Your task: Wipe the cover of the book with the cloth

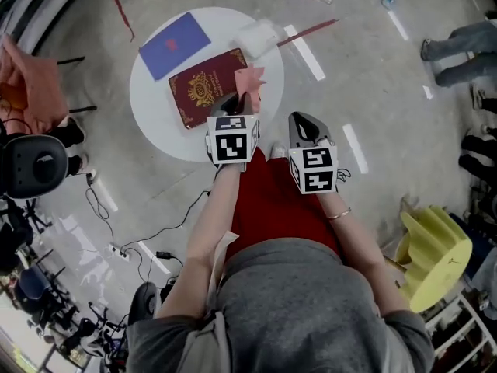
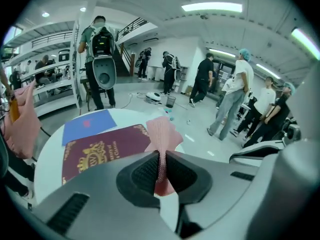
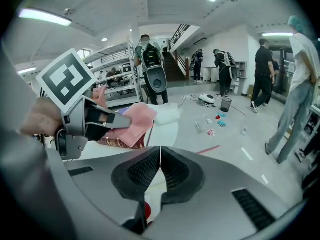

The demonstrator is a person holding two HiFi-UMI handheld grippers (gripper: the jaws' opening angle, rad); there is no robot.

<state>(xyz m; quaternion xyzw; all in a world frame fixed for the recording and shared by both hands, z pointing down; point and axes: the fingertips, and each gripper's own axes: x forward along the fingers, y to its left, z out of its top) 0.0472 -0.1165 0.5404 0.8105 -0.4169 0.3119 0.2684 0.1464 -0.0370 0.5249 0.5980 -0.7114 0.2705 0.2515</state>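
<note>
A maroon book point(image 1: 203, 88) with a gold crest lies on the round white table point(image 1: 155, 119); it also shows in the left gripper view point(image 2: 100, 151). My left gripper point(image 1: 234, 101) is shut on a pink cloth point(image 1: 250, 80), which hangs over the book's near right corner. In the left gripper view the cloth point(image 2: 161, 136) is pinched between the jaws and fans out above them. My right gripper point(image 1: 304, 124) hovers off the table's right edge, shut, with nothing in it. From the right gripper view I see the left gripper point(image 3: 107, 120) holding the cloth point(image 3: 134, 124).
A blue booklet point(image 1: 175, 43) lies on the table behind the maroon book. A white crumpled item point(image 1: 260, 33) sits at the table's far right edge. Cables run over the floor at the left point(image 1: 147, 239). Several people stand around the room point(image 2: 235, 91). A yellow object point(image 1: 435, 255) stands at my right.
</note>
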